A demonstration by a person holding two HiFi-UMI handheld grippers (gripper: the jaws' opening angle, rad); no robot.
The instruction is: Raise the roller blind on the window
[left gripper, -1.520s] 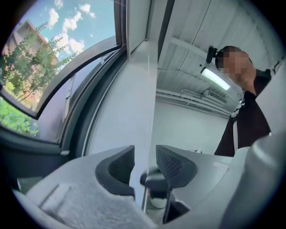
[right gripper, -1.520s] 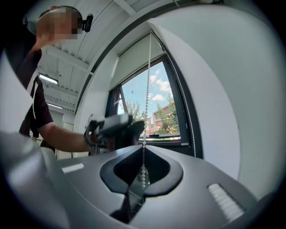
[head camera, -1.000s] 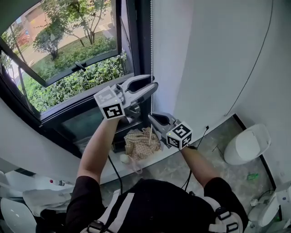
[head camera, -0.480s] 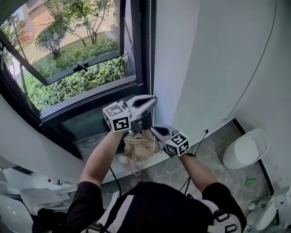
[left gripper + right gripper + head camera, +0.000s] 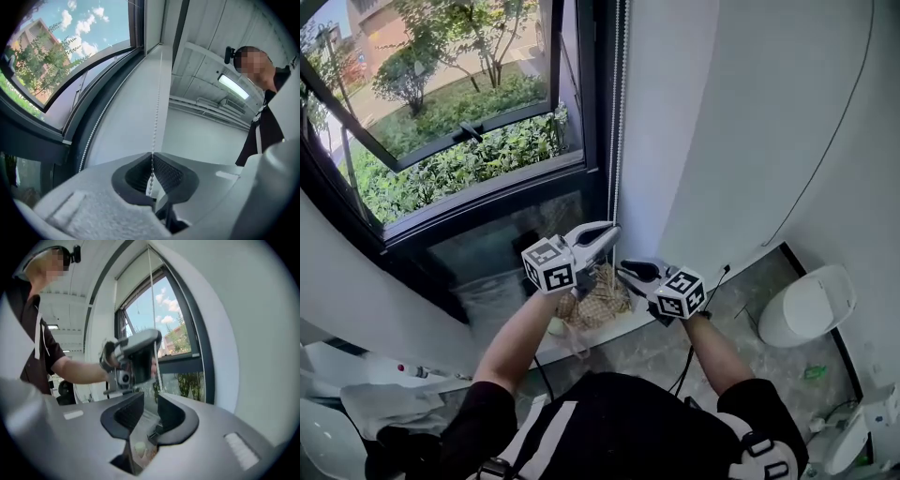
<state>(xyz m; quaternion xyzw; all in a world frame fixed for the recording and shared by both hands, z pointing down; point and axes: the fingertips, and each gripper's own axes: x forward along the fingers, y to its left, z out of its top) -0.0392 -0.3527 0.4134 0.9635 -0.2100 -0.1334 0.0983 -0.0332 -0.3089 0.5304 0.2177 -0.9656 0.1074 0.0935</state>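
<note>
My left hand-held gripper (image 5: 152, 159) pinches the bead chain (image 5: 156, 103), its top cut off; my right hand-held gripper (image 5: 150, 404) has just spread, beside the window (image 5: 441, 141)

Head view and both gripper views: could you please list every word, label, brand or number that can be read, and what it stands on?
None: no legible text shows in any view.
The cubes on the left gripper and right gripper carry only black-and-white square markers, no letters or numbers.

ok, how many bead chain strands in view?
2. One strand is pinched in the left tongs, which have just closed; the other strand hangs free to its left.
</note>
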